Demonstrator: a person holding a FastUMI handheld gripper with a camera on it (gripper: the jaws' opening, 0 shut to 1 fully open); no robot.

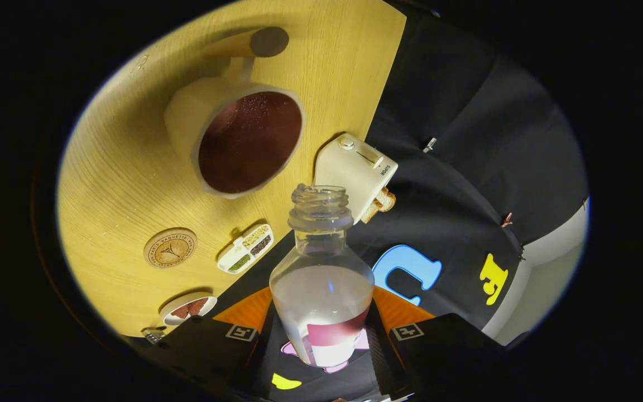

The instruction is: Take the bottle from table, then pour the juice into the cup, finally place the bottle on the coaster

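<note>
One clear bottle [321, 279], uncapped and looking nearly drained, sits clamped between my gripper [321, 346] fingers, both pressing its lower body. Its open mouth points toward one white cup [238, 139] just beyond, which is filled with dark red juice and stands on the wooden table [120, 184]. I count one round coaster [170, 248], left of the bottle, one compartment tray [245, 248], one toaster [355, 173] holding bread.
</note>
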